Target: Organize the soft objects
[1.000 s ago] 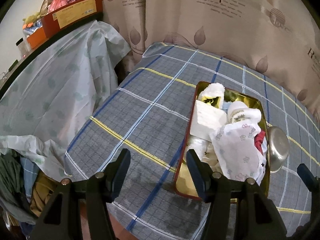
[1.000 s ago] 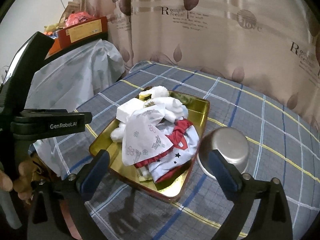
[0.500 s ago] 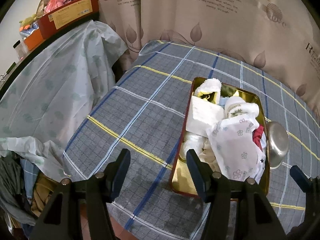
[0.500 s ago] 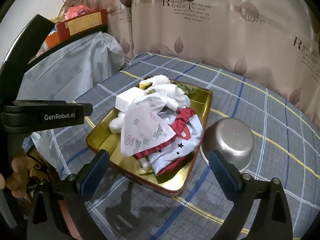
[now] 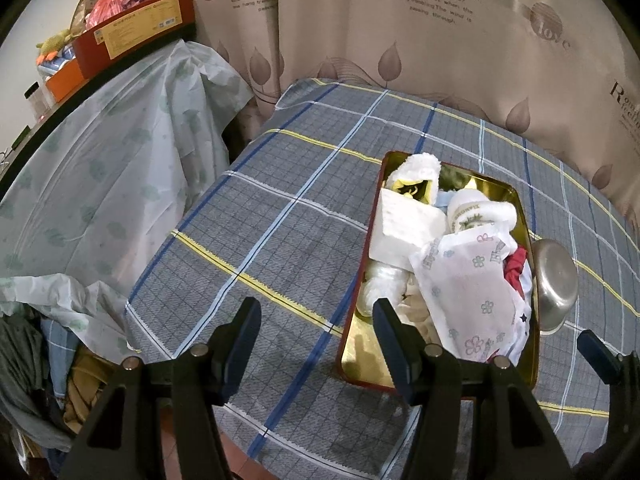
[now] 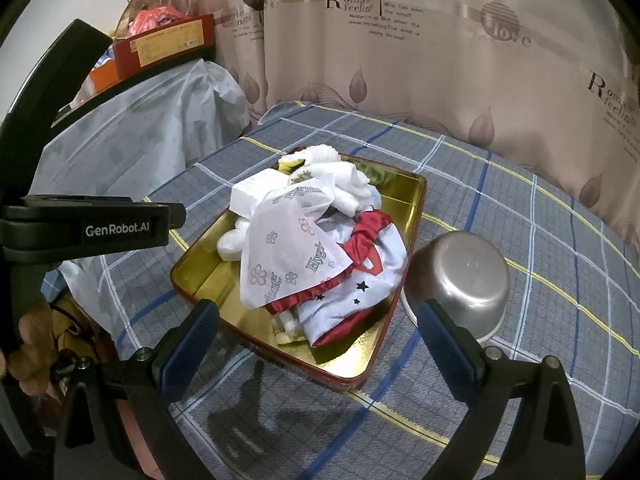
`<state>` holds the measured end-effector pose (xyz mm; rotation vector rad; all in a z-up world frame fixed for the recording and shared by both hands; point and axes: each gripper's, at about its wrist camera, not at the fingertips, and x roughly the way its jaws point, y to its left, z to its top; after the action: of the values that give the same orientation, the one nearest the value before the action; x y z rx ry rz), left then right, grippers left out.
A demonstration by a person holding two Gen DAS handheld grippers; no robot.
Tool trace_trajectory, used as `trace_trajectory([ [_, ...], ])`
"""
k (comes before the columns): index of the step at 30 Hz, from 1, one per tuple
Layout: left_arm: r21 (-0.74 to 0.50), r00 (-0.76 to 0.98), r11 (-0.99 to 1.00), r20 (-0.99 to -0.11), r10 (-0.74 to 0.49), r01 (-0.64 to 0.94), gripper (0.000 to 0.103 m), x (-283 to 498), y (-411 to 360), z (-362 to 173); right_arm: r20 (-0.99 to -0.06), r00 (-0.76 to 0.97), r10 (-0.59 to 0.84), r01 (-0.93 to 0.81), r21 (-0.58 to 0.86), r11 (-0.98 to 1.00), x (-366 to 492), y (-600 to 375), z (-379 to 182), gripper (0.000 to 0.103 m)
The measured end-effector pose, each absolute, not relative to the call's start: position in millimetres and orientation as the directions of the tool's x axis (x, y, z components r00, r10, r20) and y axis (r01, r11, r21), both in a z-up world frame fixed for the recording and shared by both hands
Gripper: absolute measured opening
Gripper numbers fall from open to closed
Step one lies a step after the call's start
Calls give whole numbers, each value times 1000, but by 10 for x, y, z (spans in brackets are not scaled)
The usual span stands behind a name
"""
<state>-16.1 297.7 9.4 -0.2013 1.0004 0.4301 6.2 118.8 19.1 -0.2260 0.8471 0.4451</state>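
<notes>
Both views have drawn back a little from one tray (image 6: 404, 216) on the checked bench (image 5: 280, 216). Left gripper (image 5: 316, 316) and right gripper (image 6: 318, 322) hang apart, empty. One heap of soft things (image 6: 312, 240) fills the tray; one steel bowl (image 6: 460, 276) touches its right side.

The room is rather dim, with warm indoor light that seems to come from above. The gold tray (image 6: 404, 216) gives bright reflections on its inner wall, and the steel bowl (image 6: 464, 268) has a soft glare on its side. On the checked tablecloth (image 6: 520, 208), dark shadows lie in front of the tray. Both fisheye views bend strongly at the edges, so the curtain (image 5: 440, 48) curves, and the corners are black. The curtain's small print is slightly soft; the centre is sharp.
</notes>
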Motion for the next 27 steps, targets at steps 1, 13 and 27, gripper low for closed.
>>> trace_trajectory([
  [1, 33, 465, 900, -847, 256, -436, 59, -158, 2979, 95, -764, 577, 291, -468, -17, 884, 61, 1181, 190, 98],
  [13, 38, 464, 903, -848, 255, -427, 59, -153, 2949, 93, -770, 573, 282, -465, -22, 885, 52, 1163, 147, 99],
  [27, 38, 462, 902, -849, 256, -429, 59, -173, 2941, 118, -778, 563, 279, -465, -20, 885, 58, 1148, 125, 100],
])
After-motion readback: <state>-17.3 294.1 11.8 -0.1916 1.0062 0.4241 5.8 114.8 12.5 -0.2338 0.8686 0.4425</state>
